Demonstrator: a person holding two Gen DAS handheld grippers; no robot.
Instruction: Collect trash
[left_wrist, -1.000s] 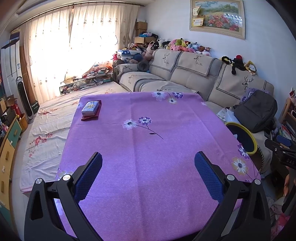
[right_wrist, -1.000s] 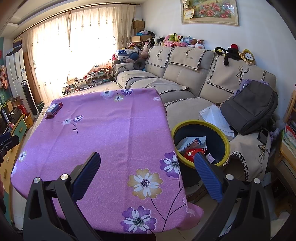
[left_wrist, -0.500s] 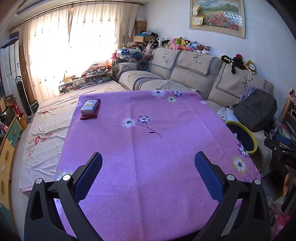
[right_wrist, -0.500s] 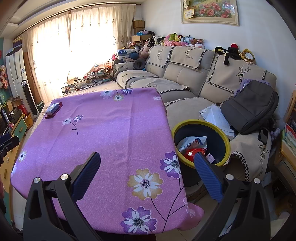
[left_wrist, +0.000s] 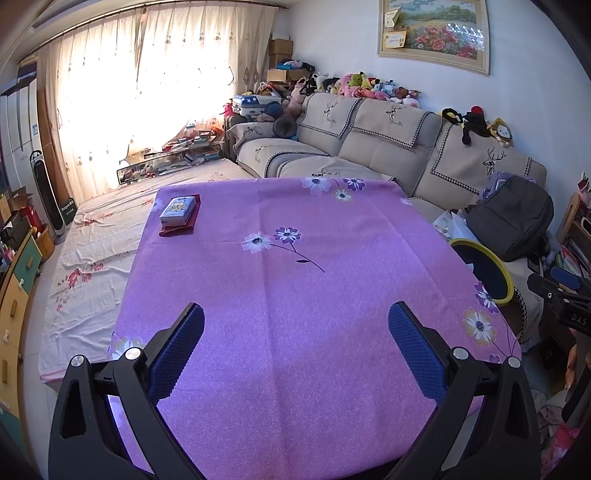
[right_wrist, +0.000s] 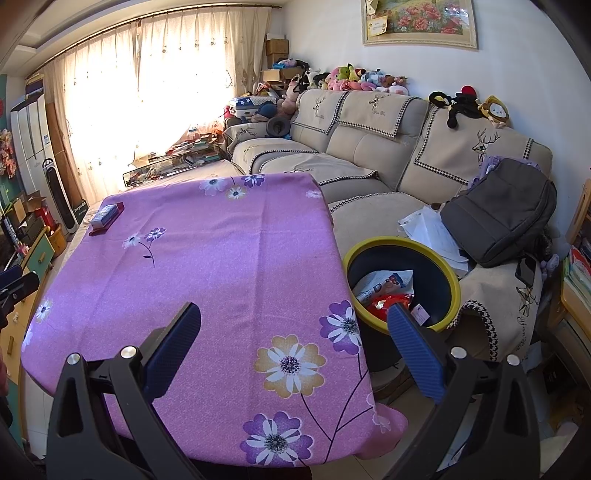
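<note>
Low and right of centre in the right wrist view, a round bin (right_wrist: 448, 275) with a yellow rim and dark inner wall stands just beside the table edge, in front of the sofa. Inside it lie a crumpled white-and-blue wrapper (right_wrist: 384, 282), a shiny red wrapper (right_wrist: 388, 304) and a small white tag (right_wrist: 419, 312). In the left wrist view only part of the same bin (left_wrist: 487, 273) shows at the right edge of the table. The table is covered by a purple cloth (left_wrist: 295, 295) printed with flowers, smooth with faint fold lines. Toward the upper left of that cloth a small rectangular box (left_wrist: 177, 210) rests on a flat dark-red pad (left_wrist: 181, 227). The left gripper (left_wrist: 295, 321) hangs over the near part of the cloth, its blue textured pads spread wide with nothing between them; the right gripper (right_wrist: 293, 321) is likewise spread and empty over the table's near right corner. Behind, a beige padded sofa (right_wrist: 369, 147) carries a soft grey backpack (right_wrist: 502, 218), loose white papers (right_wrist: 432, 229) and a row of plush toys (right_wrist: 362, 79) along its back.
</note>
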